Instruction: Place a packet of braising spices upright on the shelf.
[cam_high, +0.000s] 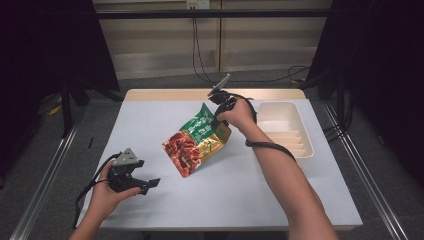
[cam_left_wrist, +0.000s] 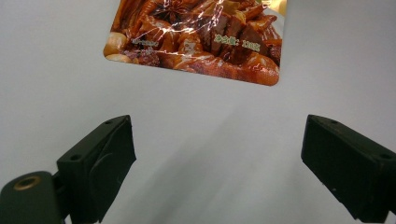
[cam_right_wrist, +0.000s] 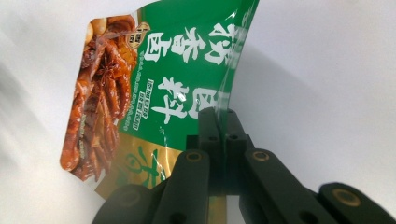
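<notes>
Light, floppy, slick pouch (cam_high: 195, 142) pinched at its top edge by right gripper (cam_high: 218, 118), best held along that flat seam; left gripper (cam_high: 150, 184) spread, empty.

Two matt black plastic two-jaw grippers are seen: the left gripper (cam_high: 150, 184) is topped by a grey three-cornered plate, and so is the right gripper (cam_high: 218, 119). Blocky black fingers (cam_left_wrist: 100, 161) with small screw holes are shown, and brass-coloured threaded inserts are set in the linkage arms. A black cable is trailed from each gripper; bare forearms are seen, with no sleeves
</notes>
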